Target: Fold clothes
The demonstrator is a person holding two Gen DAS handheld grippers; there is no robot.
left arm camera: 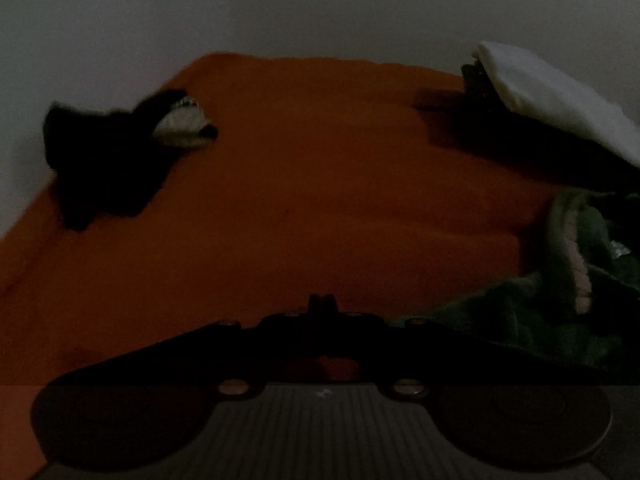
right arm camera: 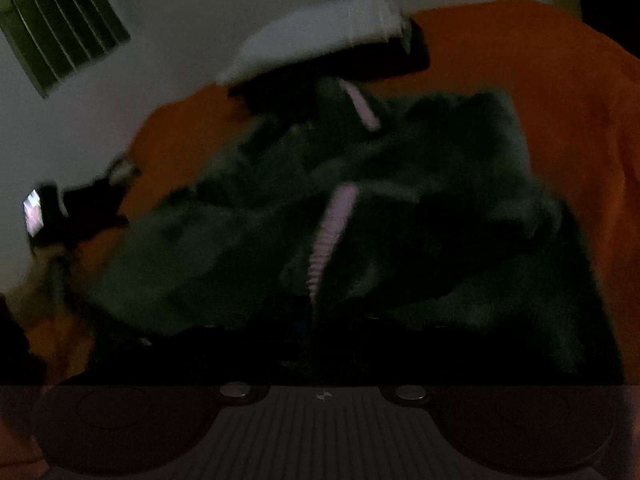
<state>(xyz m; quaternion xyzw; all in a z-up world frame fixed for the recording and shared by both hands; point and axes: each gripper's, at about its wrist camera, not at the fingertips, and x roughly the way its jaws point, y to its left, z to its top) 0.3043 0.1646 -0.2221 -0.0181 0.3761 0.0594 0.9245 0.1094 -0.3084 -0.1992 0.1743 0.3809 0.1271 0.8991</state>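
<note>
The scene is dim. A dark green garment point(right arm camera: 320, 208) with a pink ribbed trim point(right arm camera: 332, 224) lies crumpled on the orange bed sheet point(right arm camera: 560, 100). It fills the right wrist view and reaches down to my right gripper point(right arm camera: 312, 320), whose fingers are lost in the dark against the fabric. In the left wrist view the green garment point(left arm camera: 568, 280) is at the right edge. My left gripper point(left arm camera: 320, 304) hovers over bare orange sheet point(left arm camera: 300, 200) with its fingertips together and nothing between them.
A black and white garment point(left arm camera: 120, 152) lies at the far left of the bed. A white pillow point(left arm camera: 552, 92) on a dark item point(left arm camera: 480, 84) sits at the far right by the pale wall. A slatted vent point(right arm camera: 60, 20) is on the wall.
</note>
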